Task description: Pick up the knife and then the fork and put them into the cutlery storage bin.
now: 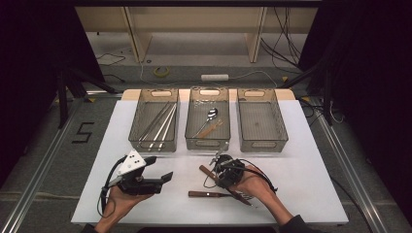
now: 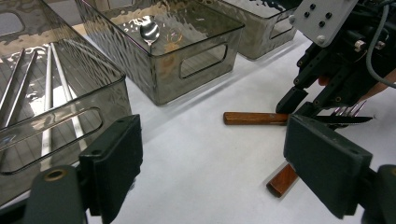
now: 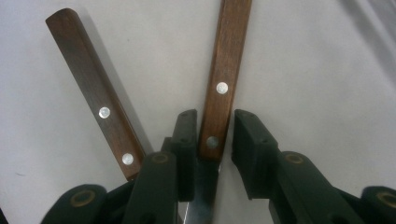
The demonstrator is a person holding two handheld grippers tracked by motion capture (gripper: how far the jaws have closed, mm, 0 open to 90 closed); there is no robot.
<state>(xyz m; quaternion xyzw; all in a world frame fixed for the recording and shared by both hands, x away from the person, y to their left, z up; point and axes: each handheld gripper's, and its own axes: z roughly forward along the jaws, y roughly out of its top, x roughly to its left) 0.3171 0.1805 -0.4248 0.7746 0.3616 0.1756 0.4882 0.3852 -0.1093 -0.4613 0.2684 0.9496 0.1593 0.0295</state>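
Two wooden-handled utensils lie on the white table (image 1: 301, 160) in front of the bins. My right gripper (image 3: 215, 116) points down over the slanted one (image 3: 224, 70). That handle sits between the jaws, against the left pad, with a thin gap at the right pad. Its flat metal part runs back under the gripper. The second handle (image 3: 95, 100) lies just left of the jaws, and in the high view it is the level one (image 1: 201, 194). My left gripper (image 1: 160, 168) hovers to the left, open and empty, facing the right gripper (image 2: 299, 106).
Three smoked plastic bins stand in a row at the back. The left bin (image 1: 133, 141) holds long metal chopsticks, the middle bin (image 1: 207, 144) a spoon (image 1: 212, 114) and other cutlery, and the right bin (image 1: 262, 144) has nothing in it. Cables lie on the floor beyond.
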